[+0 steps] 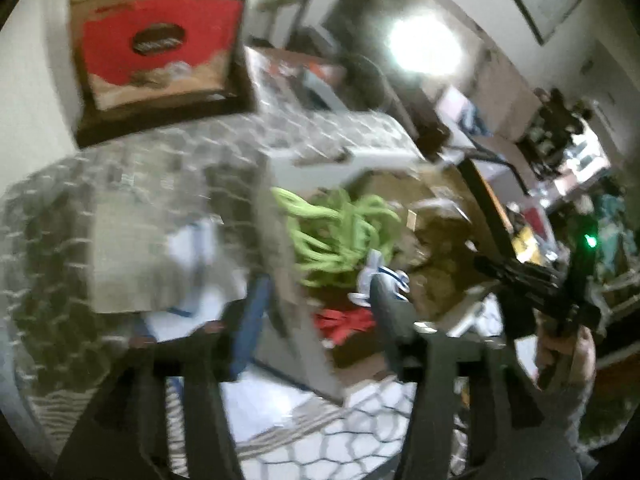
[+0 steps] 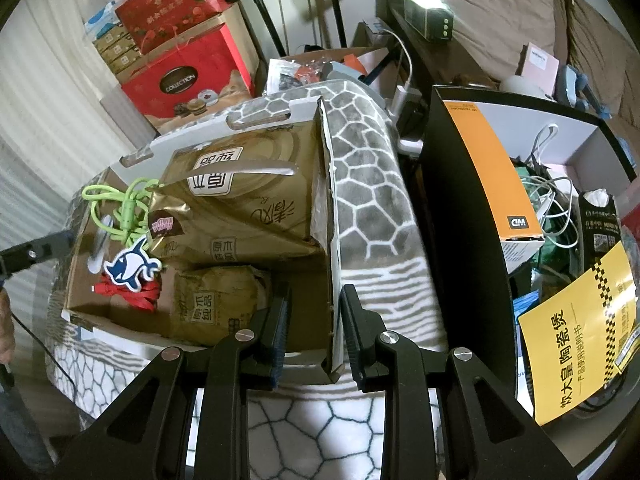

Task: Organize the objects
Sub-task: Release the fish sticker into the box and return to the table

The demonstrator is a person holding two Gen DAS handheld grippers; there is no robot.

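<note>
cardboard box (image 2: 316,248) sat on patterned blanket (image 2: 372,200) | gold tissue packs (image 2: 240,200) filled its right side | green cable (image 2: 120,208), shark tag (image 2: 130,266) lay left | my right gripper (image 2: 314,328) jaws spread astride box wall | my left gripper (image 1: 316,320) jaws spread, blurred

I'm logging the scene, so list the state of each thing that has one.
Cardboard box: open, wall between right tongs, not clamped.
Left tongs: open, empty.
Gold tissue pack: torn open.
Green cable: loosely tangled.
Black box: open, holding cables.
</note>
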